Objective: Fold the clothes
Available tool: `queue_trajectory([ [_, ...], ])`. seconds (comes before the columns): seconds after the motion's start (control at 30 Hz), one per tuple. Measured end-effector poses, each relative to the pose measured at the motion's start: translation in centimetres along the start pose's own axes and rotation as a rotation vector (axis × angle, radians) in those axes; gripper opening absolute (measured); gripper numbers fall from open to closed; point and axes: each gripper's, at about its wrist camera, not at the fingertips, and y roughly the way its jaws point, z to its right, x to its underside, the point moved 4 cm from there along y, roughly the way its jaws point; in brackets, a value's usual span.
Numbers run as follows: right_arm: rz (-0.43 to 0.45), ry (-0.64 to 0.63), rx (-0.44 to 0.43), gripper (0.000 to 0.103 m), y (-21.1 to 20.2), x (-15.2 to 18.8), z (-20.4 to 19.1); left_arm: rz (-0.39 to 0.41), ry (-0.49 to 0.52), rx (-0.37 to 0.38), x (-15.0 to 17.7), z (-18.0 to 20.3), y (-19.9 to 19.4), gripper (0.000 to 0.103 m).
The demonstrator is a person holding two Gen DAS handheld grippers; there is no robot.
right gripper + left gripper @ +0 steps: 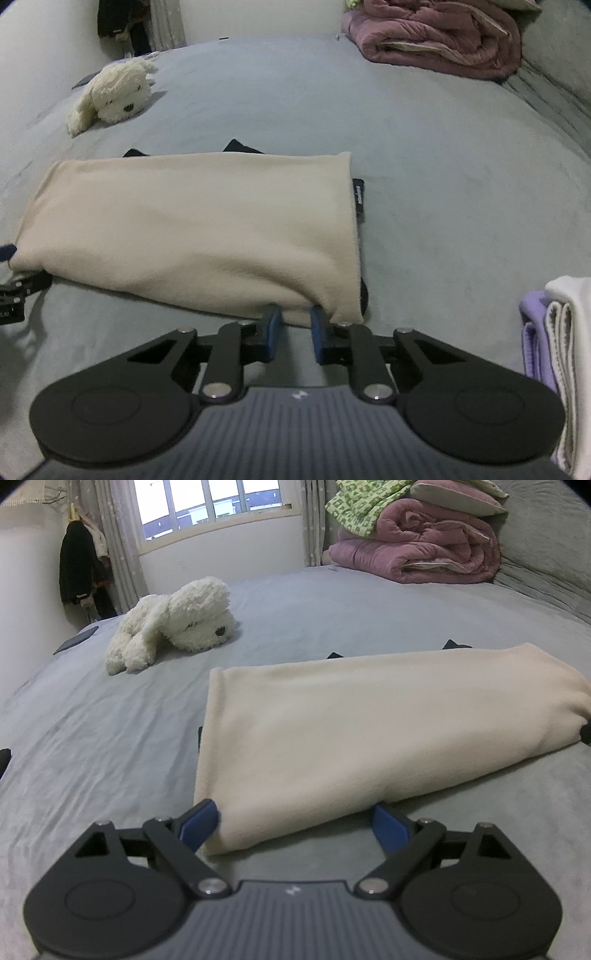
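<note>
My left claw point(293, 821) is spread wide, its two blue pads point(199, 825) set apart on either side of the near corner of the cream garment point(369, 734), not closed on it. My right claw point(295, 325) is at a narrow gap, its blue pads point(273, 332) just at the near hem of the same cream garment point(207, 229); a lip of cloth hangs over the tips, and I cannot tell whether any fabric is pinched between them.

The garment lies folded into a long flat band on the grey bed point(332, 605), running across in front of both claws. Small black fabric points point(240, 146) poke out from under its far edge, and a black tab point(358, 199) shows at its 3 o'clock end in the right wrist view.

At 3 o'clock of my right claw sits a stack of folded white and purple cloths point(561, 332). At 10 o'clock on the bed lies a white plush dog point(173, 622). At 1 o'clock a rolled pink quilt point(424, 546) carries a green patterned blanket point(354, 502). Beyond the bed stands a window point(210, 502) with curtains, and dark coats point(79, 568) hang at 11 o'clock.
</note>
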Motion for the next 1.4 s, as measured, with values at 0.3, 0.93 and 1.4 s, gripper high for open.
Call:
queue_trajectory([
  [0.3, -0.021, 0.041, -0.010, 0.009, -0.3, 0.0, 0.7, -0.059, -0.082, 0.015, 0.4, -1.8, 0.5, 0.093],
  [0.93, -0.019, 0.446, -0.129, 0.048, -2.2, 0.4, 5.4, -0.122, -0.153, -0.030, -0.2, -5.6, 0.2, 0.091],
  [1.4, 0.045, 0.714, -0.243, 0.053, 0.3, 1.2, 5.2, -0.112, -0.088, -0.113, -0.6, -4.5, -0.3, 0.091],
])
